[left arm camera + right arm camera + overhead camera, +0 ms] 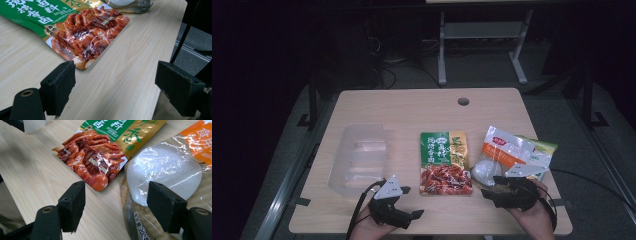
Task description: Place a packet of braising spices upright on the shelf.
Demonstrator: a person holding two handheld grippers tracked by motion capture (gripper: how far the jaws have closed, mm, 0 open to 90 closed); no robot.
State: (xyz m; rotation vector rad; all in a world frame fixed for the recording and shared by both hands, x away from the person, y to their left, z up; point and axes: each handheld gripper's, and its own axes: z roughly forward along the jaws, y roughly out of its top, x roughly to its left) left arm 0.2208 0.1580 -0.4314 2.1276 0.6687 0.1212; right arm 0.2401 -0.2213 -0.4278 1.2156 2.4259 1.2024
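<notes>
A green and red seasoning packet (pixel 444 162) lies flat at the middle of the table (pixel 412 107). To its right rests a clear bag of white powder with an orange label (pixel 507 152). My left gripper (pixel 411 202) is open near the front edge, just left of the packet's lower corner. In the left gripper view the jaws (pixel 116 72) stand wide over bare wood, with the packet (pixel 85 37) just ahead. My right gripper (pixel 492 186) is open at the powder bag's near end. In the right gripper view (pixel 116 190) its right jaw stands in front of the white bag (pixel 165 170), and the packet (pixel 95 162) lies ahead to the left.
A clear plastic container (pixel 359 157) stands at the left of the table. Another packet with green and yellow print (pixel 542 150) lies under the powder bag. A cable hole (pixel 463 101) marks the far edge. The table's right edge (pixel 172 37) is close.
</notes>
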